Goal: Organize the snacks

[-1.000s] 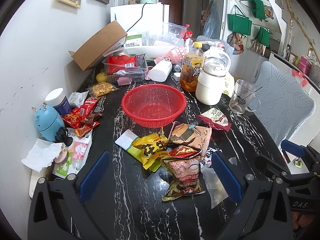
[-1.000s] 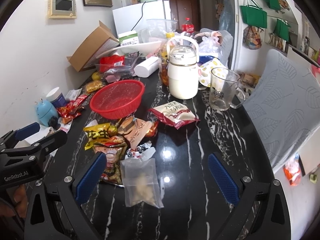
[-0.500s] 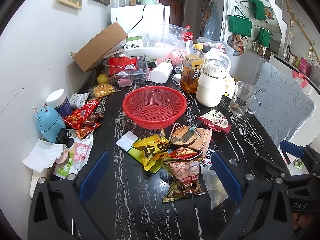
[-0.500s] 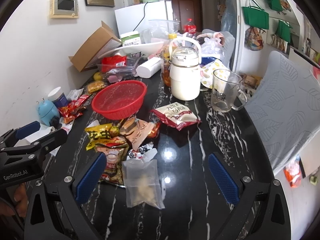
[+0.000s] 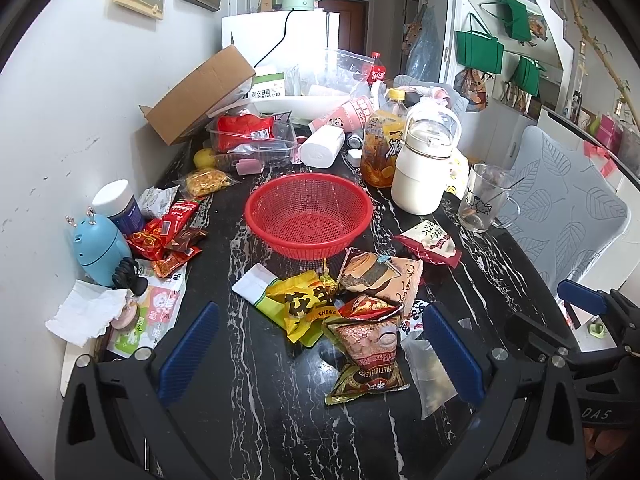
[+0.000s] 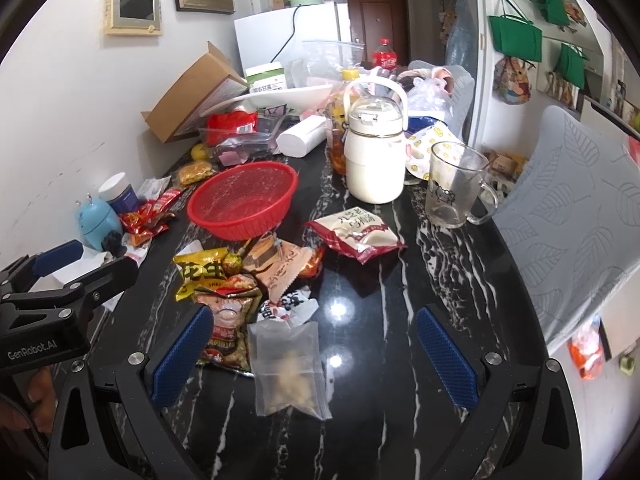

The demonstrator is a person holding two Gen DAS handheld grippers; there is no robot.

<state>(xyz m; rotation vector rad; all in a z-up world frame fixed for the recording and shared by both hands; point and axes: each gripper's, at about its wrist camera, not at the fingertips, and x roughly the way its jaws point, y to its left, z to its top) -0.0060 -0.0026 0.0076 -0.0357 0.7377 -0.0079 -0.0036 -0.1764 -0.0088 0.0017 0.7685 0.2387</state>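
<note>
1. Snack packets (image 5: pixel 360 304) lie in a loose heap on the black marbled bench (image 5: pixel 248 400), just in front of the red basket (image 5: pixel 308 212), which holds nothing.
2. In the heap, a yellow peanut packet (image 5: pixel 300 304) lies at the left, a brown-and-tan packet (image 5: pixel 380 276) behind it, and a long brown packet (image 5: pixel 368 356) nearest the camera.
3. A clear zip bag (image 6: pixel 288 364) with pale crumbs lies flat at the near edge of the heap, touching the long brown packet.
4. A red-and-white packet (image 6: pixel 356 232) lies apart to the right, between the heap and the glass mug (image 6: pixel 452 188).
5. More red wrappers (image 5: pixel 168 232) sit at the left edge of the bench, beside a blue gadget (image 5: pixel 100 248); what kind of snacks they are is hard to tell.
6. The left tool (image 5: pixel 316 348) hovers over the near bench with jaws spread wide, holding nothing.
7. The right tool (image 6: pixel 316 352) likewise hangs wide apart and unladen, the zip bag lying between its blue pads (image 6: pixel 444 352).
</note>
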